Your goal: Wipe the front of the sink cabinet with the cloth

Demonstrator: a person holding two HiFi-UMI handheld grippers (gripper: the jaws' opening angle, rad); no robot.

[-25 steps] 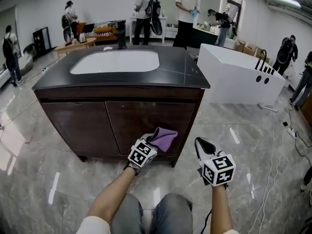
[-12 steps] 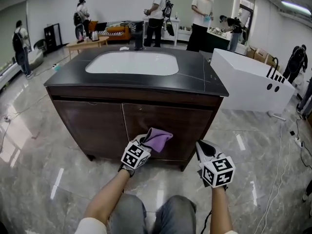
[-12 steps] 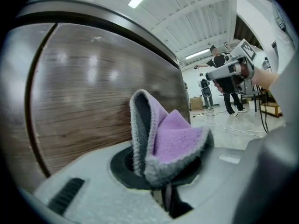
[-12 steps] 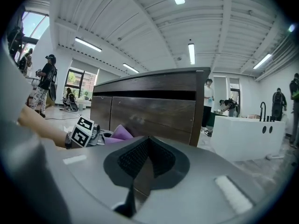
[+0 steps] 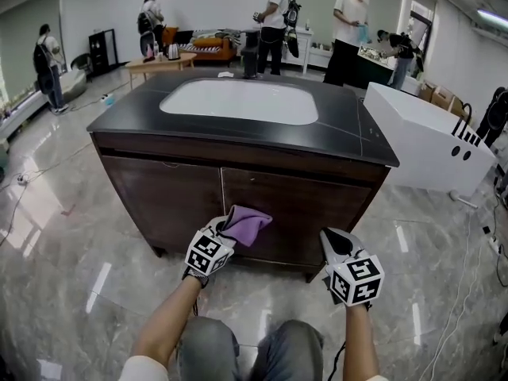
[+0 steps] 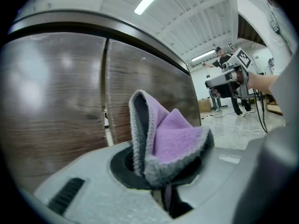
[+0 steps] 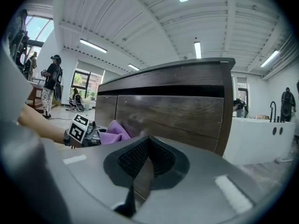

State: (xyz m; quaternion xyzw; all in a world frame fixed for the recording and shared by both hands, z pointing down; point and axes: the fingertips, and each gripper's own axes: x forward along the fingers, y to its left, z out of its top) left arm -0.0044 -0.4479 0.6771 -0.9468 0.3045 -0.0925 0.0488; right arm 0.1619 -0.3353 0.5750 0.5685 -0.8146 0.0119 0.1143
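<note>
Sink cabinet: dark wood front with two doors, under a black top. Right gripper: jaws together with nothing between them, low before the right door. Left gripper: jaws closed on the purple cloth, which stands folded above them at the lower cabinet front near the door seam; contact not confirmable. Markings: square black-and-white patterns on each marker cube.

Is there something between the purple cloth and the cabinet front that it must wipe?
Nothing visible does. The left claw is shut on the cloth, which faces the bare wooden cabinet front directly. The right claw, shut and empty, is off to the side.
</note>
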